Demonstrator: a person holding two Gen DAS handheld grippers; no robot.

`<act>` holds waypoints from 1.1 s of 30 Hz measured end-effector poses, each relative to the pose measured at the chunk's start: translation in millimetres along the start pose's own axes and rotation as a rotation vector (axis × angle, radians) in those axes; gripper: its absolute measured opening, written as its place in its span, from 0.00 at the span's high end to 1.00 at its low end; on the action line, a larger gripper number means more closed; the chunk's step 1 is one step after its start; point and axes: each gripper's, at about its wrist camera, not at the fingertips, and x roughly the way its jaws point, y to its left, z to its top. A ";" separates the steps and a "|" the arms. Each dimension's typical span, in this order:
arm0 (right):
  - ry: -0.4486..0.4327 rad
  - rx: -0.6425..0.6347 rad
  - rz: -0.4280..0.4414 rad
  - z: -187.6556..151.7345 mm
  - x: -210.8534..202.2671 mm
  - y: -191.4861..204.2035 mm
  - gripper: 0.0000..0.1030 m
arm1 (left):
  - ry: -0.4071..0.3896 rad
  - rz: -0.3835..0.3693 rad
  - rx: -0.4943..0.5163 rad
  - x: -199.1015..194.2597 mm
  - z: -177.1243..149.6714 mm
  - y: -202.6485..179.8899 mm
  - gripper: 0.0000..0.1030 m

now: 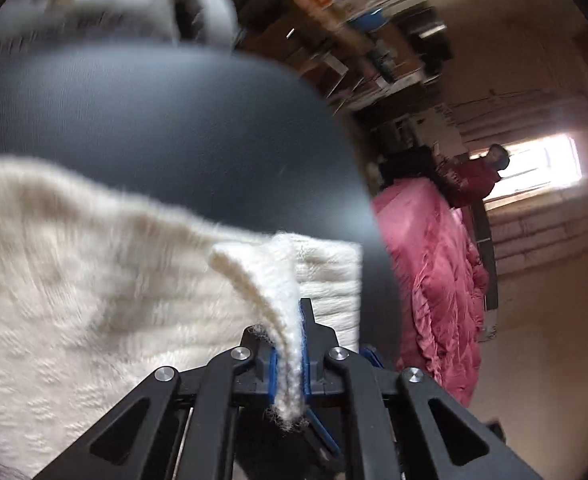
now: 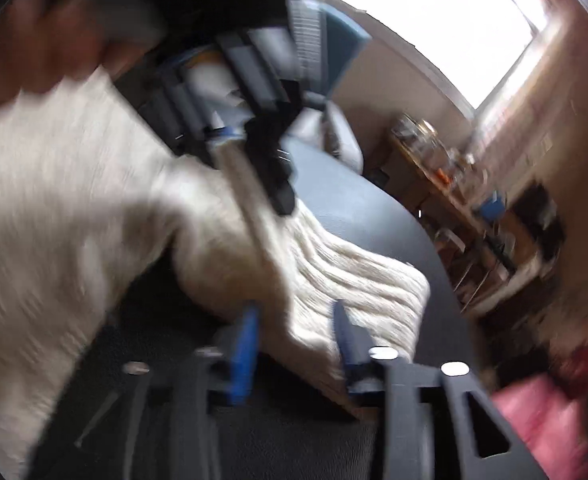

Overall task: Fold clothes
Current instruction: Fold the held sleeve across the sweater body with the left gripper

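Note:
A cream knit sweater [image 1: 74,280] lies over a dark round table [image 1: 154,120]. My left gripper [image 1: 290,344] is shut on a raised fold of the sweater's edge, with the ribbed hem [image 1: 329,280] just beyond it. In the right wrist view the same sweater [image 2: 54,220] is blurred, and its ribbed hem [image 2: 365,280] rests on the table [image 2: 373,208]. My right gripper [image 2: 297,336] is open, its blue fingers [image 2: 246,344] standing on either side of the cloth. The left gripper [image 2: 254,152] shows there from above, pinching the fabric, with a hand [image 2: 26,40] behind it.
A pink quilt [image 1: 433,272] hangs just past the table's right edge. A person in red [image 1: 477,176] stands by a bright window. Cluttered shelves [image 1: 373,60] line the wall. A low table with jars [image 2: 433,148] and a blue chair back [image 2: 341,44] are nearby.

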 end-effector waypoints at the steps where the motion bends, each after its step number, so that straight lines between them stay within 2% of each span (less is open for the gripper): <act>1: -0.013 0.114 0.037 0.9 -8.0 -17.5 0.30 | -0.044 -0.011 0.013 -15.8 4.7 -8.0 0.94; 3: -0.019 0.413 0.228 -9.4 -14.6 -53.0 0.26 | -0.118 -0.029 0.026 -46.4 15.8 -18.9 0.94; 5: -0.026 0.709 0.422 -20.2 -20.8 -87.1 0.15 | -0.183 -0.040 0.035 -76.7 27.0 -26.7 0.94; 8: -0.074 1.096 0.754 -48.7 -16.9 -102.3 0.03 | -0.258 -0.033 0.047 -119.4 39.4 -29.8 0.94; 9: -0.099 1.189 0.843 -54.5 -14.7 -101.0 0.00 | -0.275 -0.031 0.051 -136.3 36.8 -24.7 0.94; 11: -0.134 1.323 0.965 -60.4 -11.3 -89.3 0.00 | -0.314 -0.026 0.048 -168.2 29.9 -16.0 0.94; 15: -0.149 1.491 1.122 -49.4 11.7 -58.6 0.00 | -0.401 -0.040 0.015 -224.5 -2.8 25.8 0.94; 17: -0.142 1.538 1.171 -34.7 22.6 -38.4 0.00 | -0.445 -0.048 -0.002 -252.4 -19.5 47.1 0.94; 19: -0.097 1.559 1.168 -19.5 30.5 -14.6 0.00 | -0.488 -0.056 -0.020 -280.4 -36.2 68.4 0.94; 22: -0.023 1.575 1.145 -1.4 46.0 10.4 0.00 | -0.554 -0.068 -0.046 -322.2 -61.2 100.4 0.94; 25: -0.029 1.570 1.098 10.7 55.8 16.9 0.00 | -0.588 -0.047 -0.118 -340.3 -96.0 145.7 0.94; 30: 0.007 1.514 1.028 20.0 68.6 27.7 0.00 | -0.497 0.076 -0.307 -320.7 -142.2 246.8 0.94; 33: 0.017 1.473 1.002 25.8 69.3 31.4 0.00 | -0.461 0.118 -0.382 -305.7 -161.3 288.6 0.94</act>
